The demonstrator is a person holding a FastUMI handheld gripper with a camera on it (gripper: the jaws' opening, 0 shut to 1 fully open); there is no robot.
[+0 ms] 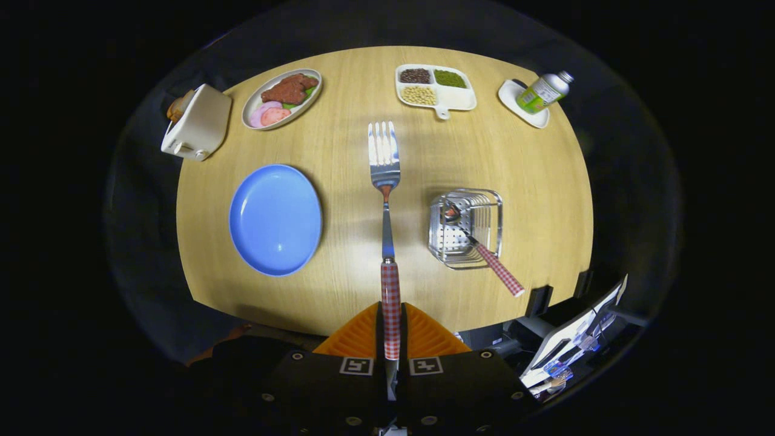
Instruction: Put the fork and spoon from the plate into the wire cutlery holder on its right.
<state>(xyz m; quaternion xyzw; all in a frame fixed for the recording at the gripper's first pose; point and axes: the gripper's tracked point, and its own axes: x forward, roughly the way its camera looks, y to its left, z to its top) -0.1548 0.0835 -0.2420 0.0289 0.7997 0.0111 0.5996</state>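
Observation:
My gripper (391, 330) is shut on the red-checked handle of a steel fork (384, 181), which sticks straight out ahead of the fingers, tines far end, held high above the wooden table (533, 181). The blue plate (275, 219) lies bare below and to the left of the fork. The wire cutlery holder (466, 227) stands to the right of the fork. A spoon (484, 251) with a matching red-checked handle leans in the holder, bowl down inside, handle poking out over the near right rim.
At the far side of the table stand a white toaster (197, 122), an oval dish of meat slices (282, 98), a divided tray of beans and seeds (435, 88) and a small dish with a bottle (544, 92) lying on it. A screen (572, 333) sits off the table's near right edge.

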